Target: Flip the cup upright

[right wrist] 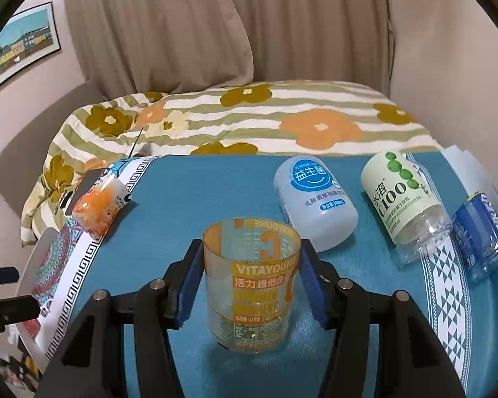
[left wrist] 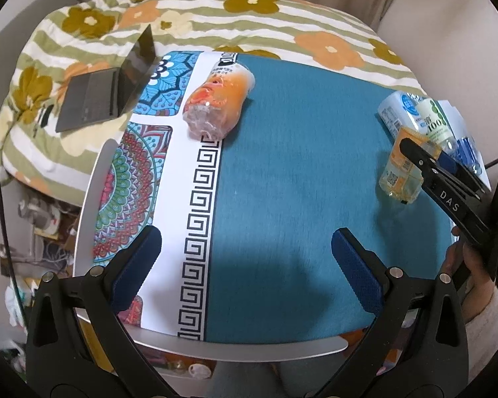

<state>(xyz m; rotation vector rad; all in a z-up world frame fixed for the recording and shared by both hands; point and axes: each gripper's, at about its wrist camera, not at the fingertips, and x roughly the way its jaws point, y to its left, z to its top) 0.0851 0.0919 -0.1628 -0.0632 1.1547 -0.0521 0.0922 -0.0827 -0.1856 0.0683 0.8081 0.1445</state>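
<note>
Covering most of the round table (right wrist: pixel 40 252), a teal cloth (right wrist: pixel 189 199) carries every container. From the right wrist view, the white probiotic bottle (right wrist: pixel 315 204) lies on its side at about one o'clock of the cup, with the green-dotted C100 bottle (right wrist: pixel 401 205) and the blue-labelled bottle (right wrist: pixel 481 238) lying farther toward two o'clock; the C100 bottle's clear end looks empty. At ten o'clock, near the patterned border, the orange-printed bottle (right wrist: pixel 98 212) also lies on its side. The cup (right wrist: pixel 252 282), clear with yellow VITAYOUNG print, stands upright on the cloth, mouth up, and appears to hold nothing. The right gripper (right wrist: pixel 252 285) reaches level toward twelve o'clock, its blue pads (right wrist: pixel 189 288) flanking the cup's walls; whether they press or just touch it cannot be told. The left gripper (left wrist: pixel 245 268) hovers over bare cloth with fingers spread wide, gripping nothing, the cup at its two o'clock.
</note>
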